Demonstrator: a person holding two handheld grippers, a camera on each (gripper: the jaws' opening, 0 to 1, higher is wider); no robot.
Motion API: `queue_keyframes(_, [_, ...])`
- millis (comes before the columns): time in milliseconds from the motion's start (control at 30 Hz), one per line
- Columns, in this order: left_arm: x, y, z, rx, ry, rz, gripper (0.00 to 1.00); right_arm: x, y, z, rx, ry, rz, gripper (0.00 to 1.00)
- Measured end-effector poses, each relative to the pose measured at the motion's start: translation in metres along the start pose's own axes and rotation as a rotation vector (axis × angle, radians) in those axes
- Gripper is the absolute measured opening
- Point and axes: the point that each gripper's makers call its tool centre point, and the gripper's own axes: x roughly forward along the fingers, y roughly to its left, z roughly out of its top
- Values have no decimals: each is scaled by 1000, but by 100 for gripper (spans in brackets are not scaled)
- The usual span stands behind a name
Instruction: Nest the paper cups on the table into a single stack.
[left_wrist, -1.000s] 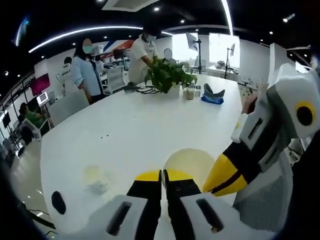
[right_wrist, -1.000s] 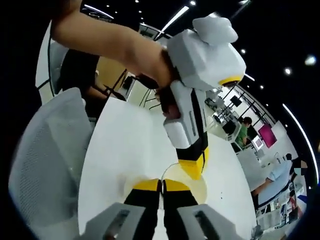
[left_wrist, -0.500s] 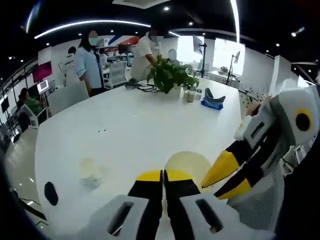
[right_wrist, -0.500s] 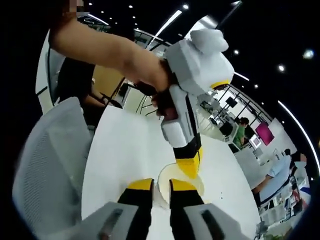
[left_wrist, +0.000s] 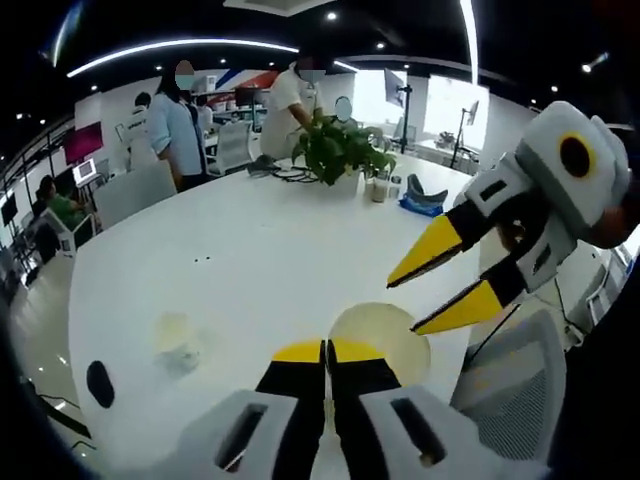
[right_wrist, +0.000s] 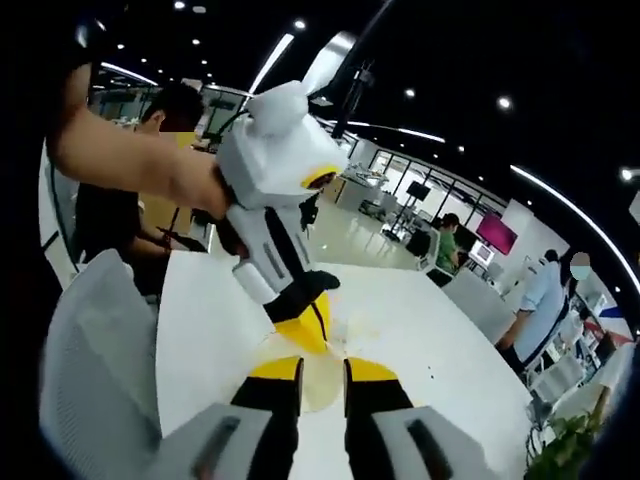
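Note:
A pale yellow paper cup (left_wrist: 385, 330) stands on the white table (left_wrist: 250, 260), seen from above with its mouth open. My left gripper (left_wrist: 326, 350) is shut on the cup's near rim. Coming in from the right, my right gripper (left_wrist: 408, 303) hangs open just above the cup's far rim, apart from it. In the right gripper view, the cup (right_wrist: 322, 388) shows between the spread jaws of the right gripper (right_wrist: 322, 368). There the left gripper (right_wrist: 308, 340) reaches down to the rim, held by a person's hand. A small pale cup-like thing (left_wrist: 175, 335) lies to the left; its shape is unclear.
A potted plant (left_wrist: 340, 150), small bottles and a dark-and-blue item (left_wrist: 425, 195) sit at the table's far end, where people stand. A dark oval thing (left_wrist: 98, 383) lies near the left edge. A white mesh chair (left_wrist: 505, 400) stands close beside the table (right_wrist: 90, 370).
My right gripper, shut at the cup's rim a second ago, has opened and lifted away from the cup. The left gripper has stayed shut on the rim.

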Motion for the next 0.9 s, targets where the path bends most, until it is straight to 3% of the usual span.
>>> queue_keyframes(400, [-10, -8, -3, -19, -17, 6, 0, 19, -6, -15, 140, 36, -19, 11])
queue_keyframes(900, [-12, -20, -8, 6, -14, 13, 0, 25, 8, -26, 165, 85, 26, 2])
